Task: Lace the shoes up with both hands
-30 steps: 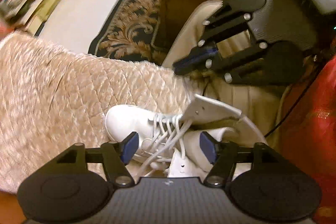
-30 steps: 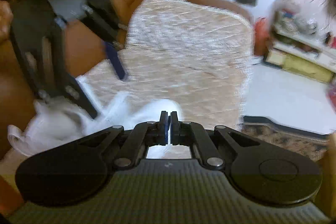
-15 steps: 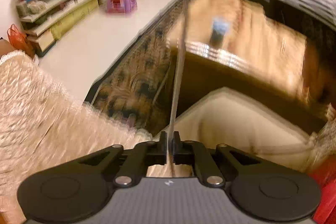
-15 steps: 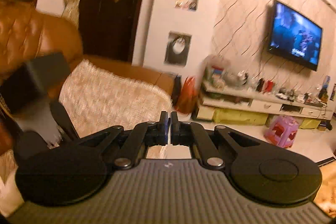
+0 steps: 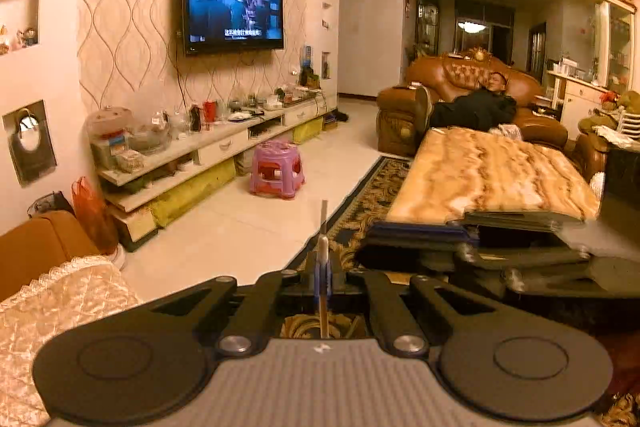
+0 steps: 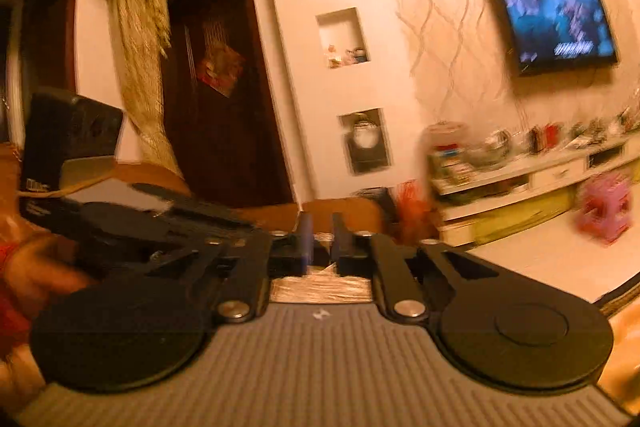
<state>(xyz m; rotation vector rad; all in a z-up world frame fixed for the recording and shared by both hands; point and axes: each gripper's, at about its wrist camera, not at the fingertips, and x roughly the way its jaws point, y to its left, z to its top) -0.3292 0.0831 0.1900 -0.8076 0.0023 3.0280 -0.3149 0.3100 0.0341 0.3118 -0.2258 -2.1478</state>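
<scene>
White lace (image 5: pixel 322 251) between pinched left jaws

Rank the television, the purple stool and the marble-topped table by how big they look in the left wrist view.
1. marble-topped table, clearly the largest.
2. television.
3. purple stool, the smallest.
The table lies nearer the camera than the television, so this ranking holds for apparent size only.

Left hand-held gripper (image 5: pixel 322 277) pinches white shoelace (image 5: pixel 322 247).
</scene>
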